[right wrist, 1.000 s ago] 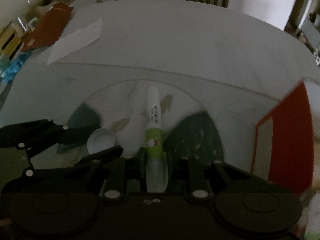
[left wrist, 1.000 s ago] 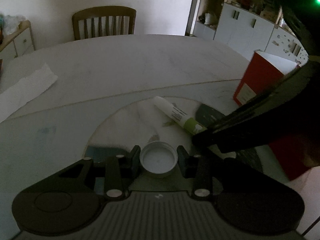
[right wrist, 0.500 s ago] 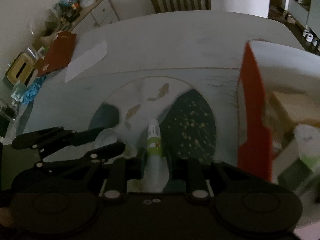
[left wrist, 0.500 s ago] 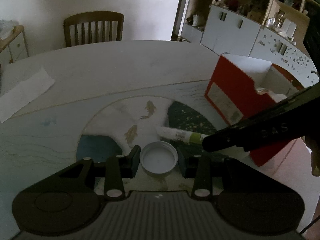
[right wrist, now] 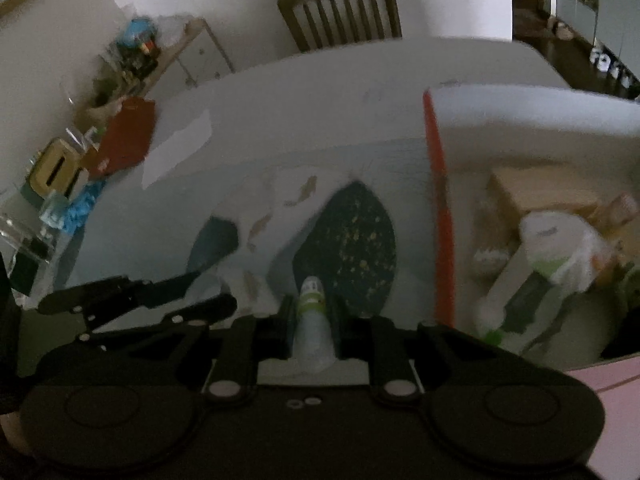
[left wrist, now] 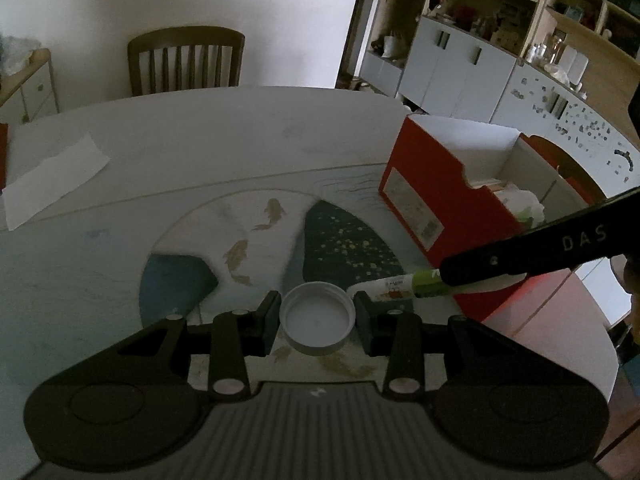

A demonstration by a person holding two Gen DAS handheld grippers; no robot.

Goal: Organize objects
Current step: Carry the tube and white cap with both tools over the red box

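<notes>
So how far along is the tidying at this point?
Partly done: the red box already holds several items. In hand: the left gripper grips a white cap, and the right gripper grips a green-and-white tube. Neither is in the box yet.

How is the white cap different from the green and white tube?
The cap is short and round like a little dish; the tube is long and thin. The cap is plain white; the tube has a green band and print. The left gripper has the cap between its jaws, hollow side showing; the right gripper has the tube, pointing forward. Both are held above the table, near the red box.
</notes>
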